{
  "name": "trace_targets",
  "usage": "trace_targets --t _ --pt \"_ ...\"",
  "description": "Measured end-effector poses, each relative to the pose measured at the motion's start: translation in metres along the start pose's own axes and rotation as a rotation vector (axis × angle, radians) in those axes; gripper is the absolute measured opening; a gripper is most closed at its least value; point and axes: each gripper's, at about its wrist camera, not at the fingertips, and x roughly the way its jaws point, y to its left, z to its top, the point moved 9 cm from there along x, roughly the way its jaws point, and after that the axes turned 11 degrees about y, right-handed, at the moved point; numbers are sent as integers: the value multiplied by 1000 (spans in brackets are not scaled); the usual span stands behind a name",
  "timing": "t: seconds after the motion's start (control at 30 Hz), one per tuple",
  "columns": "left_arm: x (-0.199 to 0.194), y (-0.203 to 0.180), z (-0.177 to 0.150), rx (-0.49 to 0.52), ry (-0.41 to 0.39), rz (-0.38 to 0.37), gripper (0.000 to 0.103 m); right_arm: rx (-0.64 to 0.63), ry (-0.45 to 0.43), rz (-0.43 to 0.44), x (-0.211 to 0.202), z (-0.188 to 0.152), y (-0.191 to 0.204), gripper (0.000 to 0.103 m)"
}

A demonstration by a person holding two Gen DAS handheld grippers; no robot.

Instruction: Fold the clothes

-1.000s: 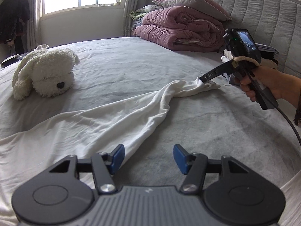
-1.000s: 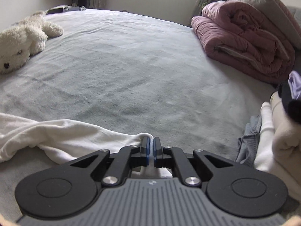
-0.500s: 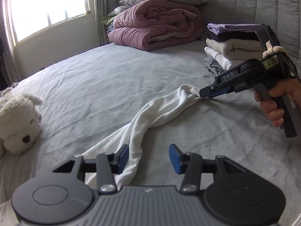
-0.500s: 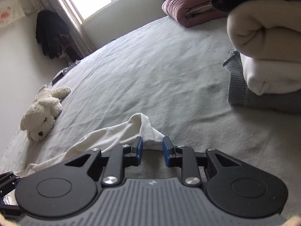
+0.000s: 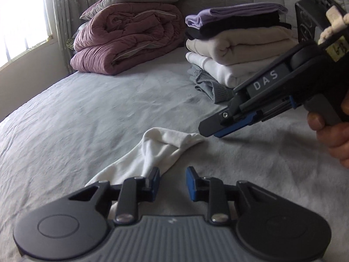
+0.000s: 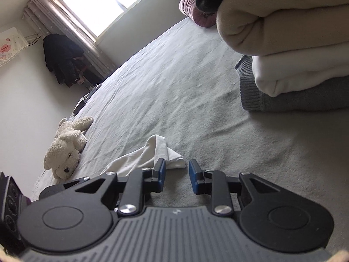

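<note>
Black grippers, blue-padded fingers [image 5: 155, 180], silver screws, grey ribbed bases, "DAS" marking.

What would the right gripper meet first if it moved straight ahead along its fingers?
Probably the white garment's bunched end, just past the open right gripper, slightly toward its left finger; beyond lies the bare bedsheet. Depth is uncertain.

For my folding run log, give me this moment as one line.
left gripper: open, empty | right gripper: open, empty | white garment: on bed, unfolded | folded stack: untouched
</note>
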Motion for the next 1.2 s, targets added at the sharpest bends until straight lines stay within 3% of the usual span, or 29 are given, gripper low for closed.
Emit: trace_targets --t 0.17,0.2,0.23,0.27,0.5,0.6,0.67,0.77,0.87,0.93,1.07,1.1,1.13,1.2 --pt "15 6 14 -32 18 -15 25 25 -16 10 -3 3 -4 29" --pt "17 5 16 -36 24 -25 20 30 -19 12 -4 3 -5 29" --pt "19 4 19 -51 32 -41 4 35 -22 14 -5 4 -6 29" --pt "19 4 22 -72 40 -61 2 41 -26 16 -5 4 -7 29" --pt "0 1 48 -290 15 -328 2 88 -73 22 -16 10 -16 29" --pt "0 -12 50 -279 67 -438 3 113 -94 15 -22 13 -24 29" --pt "-2 -17 49 -248 86 -467 4 128 -95 13 -23 14 -29 29" --pt "-7 -6 52 -232 61 -433 18 132 -85 17 -23 13 -30 30" --pt "-4 17 56 -246 54 -348 32 109 -59 20 -19 10 -25 30" --pt "3 32 56 -257 66 -291 34 84 -34 12 -16 7 -21 30" --pt "22 52 47 -293 122 -248 34 -2 19 -55 -5 -2 -14 30" --pt "26 53 43 -292 133 -240 34 -36 30 -75 -2 -5 -11 22" --pt "28 54 41 -290 140 -238 34 -77 45 -96 -1 -8 -8 4" --pt "31 53 37 -289 148 -241 34 -156 70 -131 -1 -13 -4 5"
